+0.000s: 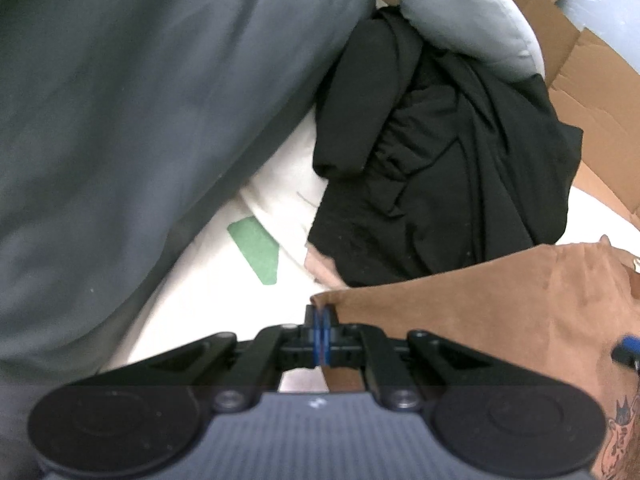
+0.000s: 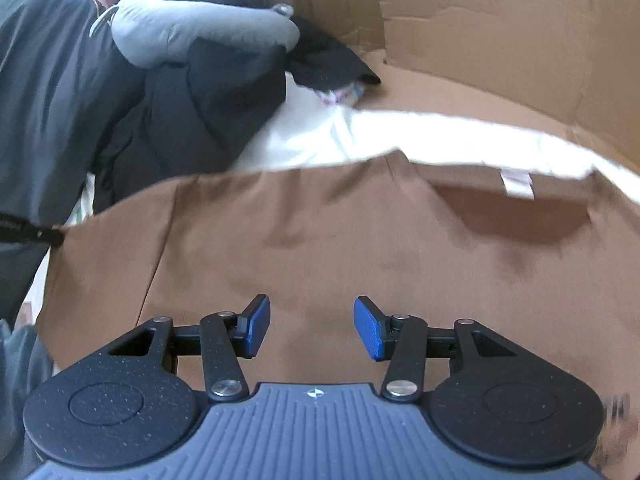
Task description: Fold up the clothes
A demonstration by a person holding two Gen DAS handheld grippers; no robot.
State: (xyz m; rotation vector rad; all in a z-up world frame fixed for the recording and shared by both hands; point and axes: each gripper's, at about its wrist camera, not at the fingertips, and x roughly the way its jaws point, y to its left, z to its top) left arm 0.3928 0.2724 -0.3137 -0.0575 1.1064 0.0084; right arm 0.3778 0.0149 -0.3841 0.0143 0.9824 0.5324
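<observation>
A brown garment is spread over white bedding, with black clothes heaped at ten o'clock of it in the right view. Its corner is pinched by the left gripper, whose pads are pressed together. The right gripper is held spread above the cloth, nothing gripped. The fabric is judged light, soft and limp; an edge or corner is best taken.

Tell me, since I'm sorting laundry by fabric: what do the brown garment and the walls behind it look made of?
Brown garment: matte woven or knit cloth, likely cotton; soft creases, stitched seam, sewn label. Walls: plain corrugated cardboard, judging by fold lines and torn edges.
</observation>
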